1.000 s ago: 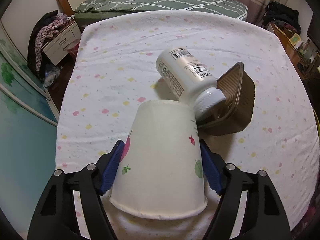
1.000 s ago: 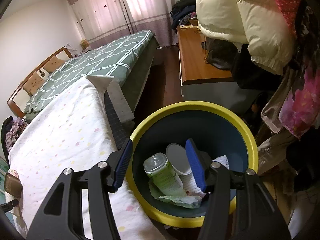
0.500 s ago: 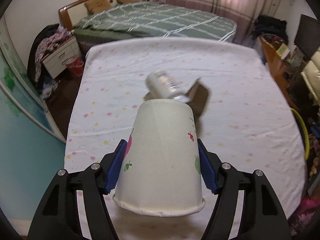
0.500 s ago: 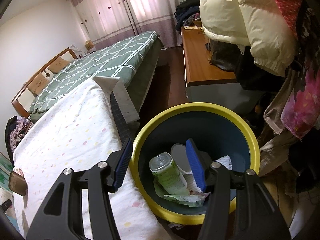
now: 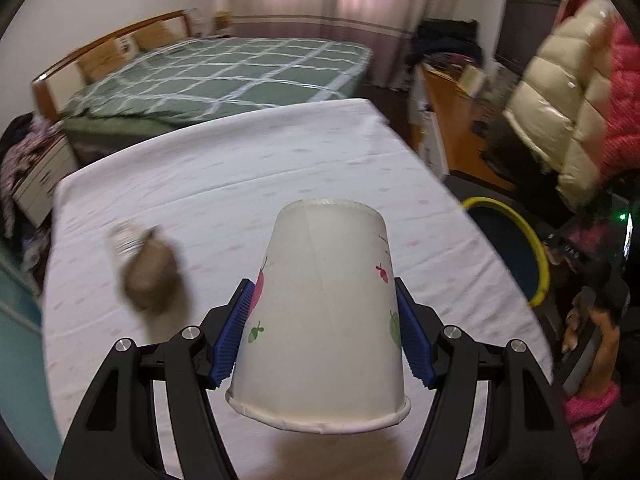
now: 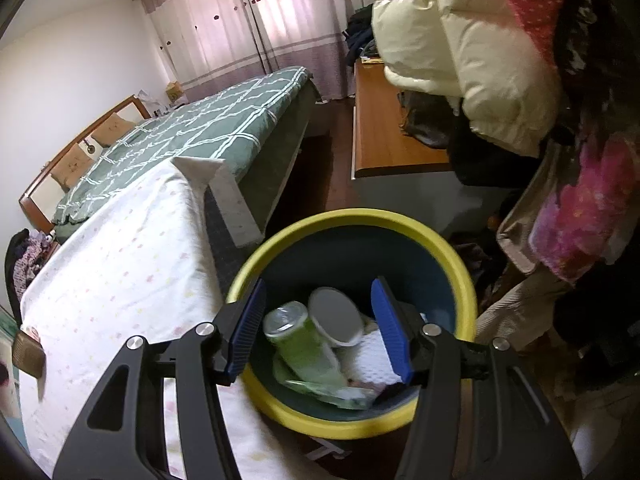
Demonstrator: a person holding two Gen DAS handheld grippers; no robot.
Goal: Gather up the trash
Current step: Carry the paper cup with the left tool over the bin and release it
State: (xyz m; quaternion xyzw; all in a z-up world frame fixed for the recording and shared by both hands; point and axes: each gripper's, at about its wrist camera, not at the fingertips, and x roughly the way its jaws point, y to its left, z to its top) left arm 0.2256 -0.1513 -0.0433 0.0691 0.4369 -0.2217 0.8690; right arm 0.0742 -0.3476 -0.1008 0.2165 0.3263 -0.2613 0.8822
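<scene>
The left gripper (image 5: 324, 332) clamps a paper cup (image 5: 320, 320), base pointing away, rim toward camera.

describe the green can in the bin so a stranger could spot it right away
Beside the bed with the dotted white sheet stands a round, yellow-rimmed dark blue bin. Inside it, a pale green cylindrical can lies tilted, silver top up, beside a white cup and white paper; it is the only green cylinder there.

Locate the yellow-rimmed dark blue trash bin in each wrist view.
Left wrist: yellow-rimmed dark blue trash bin at right edge, beside the white spotted sheet.
Right wrist: bin lower centre, behind the empty right gripper.
Shared landmark: green checked bed.
</scene>
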